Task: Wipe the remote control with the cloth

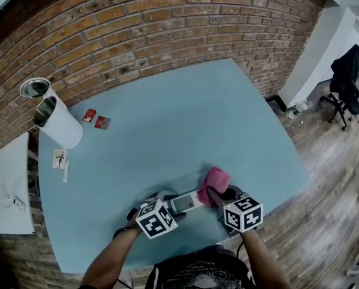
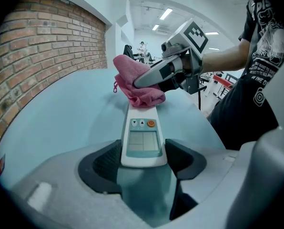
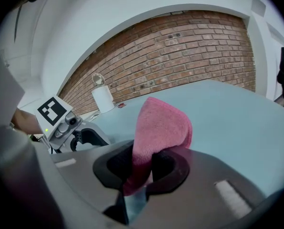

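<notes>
A white remote control [image 1: 187,201] [image 2: 142,137] with a small screen and an orange button lies near the front edge of the blue table [image 1: 185,125]. My left gripper [image 1: 167,202] [image 2: 141,160] is shut on its near end. A pink cloth [image 1: 215,184] [image 2: 138,86] [image 3: 156,132] rests bunched on the remote's far end. My right gripper [image 1: 218,195] [image 2: 147,80] [image 3: 138,168] is shut on the cloth, a fold of which stands up above its jaws.
A white cylinder [image 1: 56,120] [image 3: 103,98] with a metal rim stands at the table's far left, with two small red packets [image 1: 96,118] beside it and paper slips [image 1: 60,160] nearer. A brick wall [image 1: 137,29] runs behind. An office chair [image 1: 347,80] stands on the wooden floor at right.
</notes>
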